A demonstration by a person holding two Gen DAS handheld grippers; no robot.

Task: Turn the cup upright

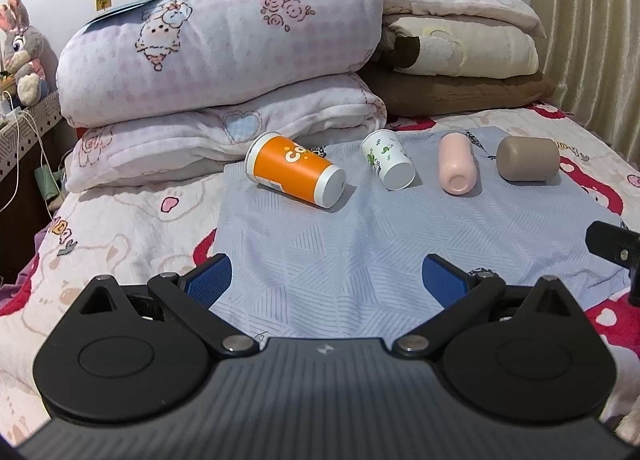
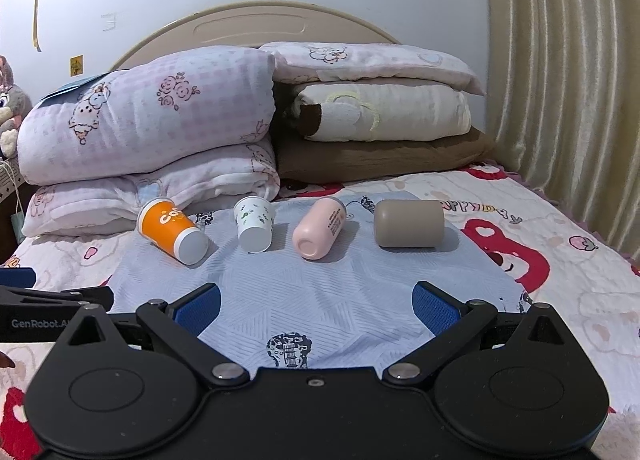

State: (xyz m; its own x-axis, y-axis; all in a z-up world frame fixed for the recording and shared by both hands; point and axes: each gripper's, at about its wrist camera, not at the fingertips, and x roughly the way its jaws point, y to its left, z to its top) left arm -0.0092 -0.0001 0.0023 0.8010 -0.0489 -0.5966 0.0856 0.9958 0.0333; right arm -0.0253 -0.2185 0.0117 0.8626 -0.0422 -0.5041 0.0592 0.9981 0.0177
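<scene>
**Four cups down, both grippers spread and waiting**

Nearest, low in each frame: left gripper (image 1: 326,278) and right gripper (image 2: 316,306), jaws spread wide, blue pads (image 1: 210,280) holding nothing, hovering over the grey-blue cloth (image 1: 320,244).

Mid-frame, in a row across the cloth, all on their sides, none touching:
- orange cup (image 1: 296,169), left of centre, base toward the camera, rim near the folded quilt (image 1: 220,59).
- white cup (image 1: 388,159), just right of it, base forward.
- pink cup (image 1: 456,163), base forward, printed label seen in the right view.
- taupe cup (image 1: 528,159), farthest right, lying crosswise.

Likely handling: orange and white look like thin paper, so light, easily crushed, prone to roll on soft bedding. Best pinched gently across the wall near the stiffer base. Pink and taupe look thicker-walled and smooth, possibly slippery; mid-body pinch probably safest. Soft cloth gives poor footing for standing anything upright.

Farther back, upper frame: stacked pillows (image 2: 380,111), headboard (image 2: 248,23), curtain (image 2: 560,79) at right.
</scene>
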